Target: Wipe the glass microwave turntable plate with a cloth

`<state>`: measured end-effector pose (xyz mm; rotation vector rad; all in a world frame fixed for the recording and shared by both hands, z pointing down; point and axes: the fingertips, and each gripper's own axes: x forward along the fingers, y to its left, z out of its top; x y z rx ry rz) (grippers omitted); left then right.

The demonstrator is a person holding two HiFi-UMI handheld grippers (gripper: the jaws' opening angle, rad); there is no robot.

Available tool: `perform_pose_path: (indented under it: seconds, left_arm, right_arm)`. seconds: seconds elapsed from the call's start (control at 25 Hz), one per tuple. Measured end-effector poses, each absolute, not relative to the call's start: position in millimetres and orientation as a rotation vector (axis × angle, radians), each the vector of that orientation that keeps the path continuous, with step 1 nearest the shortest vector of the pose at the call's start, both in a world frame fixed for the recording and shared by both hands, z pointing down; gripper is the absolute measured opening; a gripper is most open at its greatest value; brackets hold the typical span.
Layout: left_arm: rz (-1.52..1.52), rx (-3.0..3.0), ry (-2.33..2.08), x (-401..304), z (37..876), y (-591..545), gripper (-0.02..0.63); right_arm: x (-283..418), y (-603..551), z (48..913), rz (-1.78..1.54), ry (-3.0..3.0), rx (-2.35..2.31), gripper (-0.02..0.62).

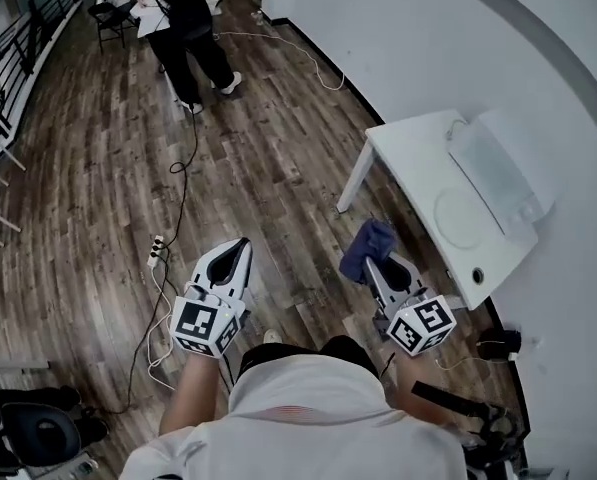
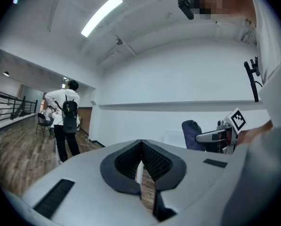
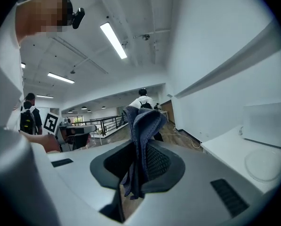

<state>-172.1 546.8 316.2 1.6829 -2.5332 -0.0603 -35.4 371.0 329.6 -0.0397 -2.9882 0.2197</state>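
A round clear glass turntable plate (image 1: 460,218) lies flat on the white table (image 1: 403,163) at the right; the right gripper view shows the plate (image 3: 261,165) low at the right. My right gripper (image 1: 375,257) is shut on a folded blue cloth (image 1: 366,247), well short of the table's near edge. The cloth (image 3: 141,147) stands up between its jaws. My left gripper (image 1: 236,255) hangs over the wood floor to the left, its jaws closed together with nothing in them (image 2: 140,166).
A white microwave (image 1: 503,173) sits against the wall on the table's far side. A person with a backpack (image 1: 190,28) stands far off by a chair. A cable and power strip (image 1: 156,251) trail over the floor left of my left gripper.
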Motion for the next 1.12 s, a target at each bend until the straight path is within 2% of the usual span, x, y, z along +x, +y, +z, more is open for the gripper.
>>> perform_pose_path:
  seconds: [0.36,0.72,1.12]
  left_arm:
    - [-0.066,1.929,-2.301,-189.7,331.1,455.4,0.011]
    - [0.002,2.094,-2.174,-189.5,328.7,354.0,0.011]
    - [0.022,2.244,-2.019,-156.1,328.1,180.2,0.011]
  right_arm:
    - [-22.4,304.0,335.6,0.258,-2.967,0.3,0.061]
    - [-19.1,225.1,344.7,0.314,-2.985,0.452,0.061]
    - [36.4,71.3,348.8,0.362,-2.969,0.701,0.061]
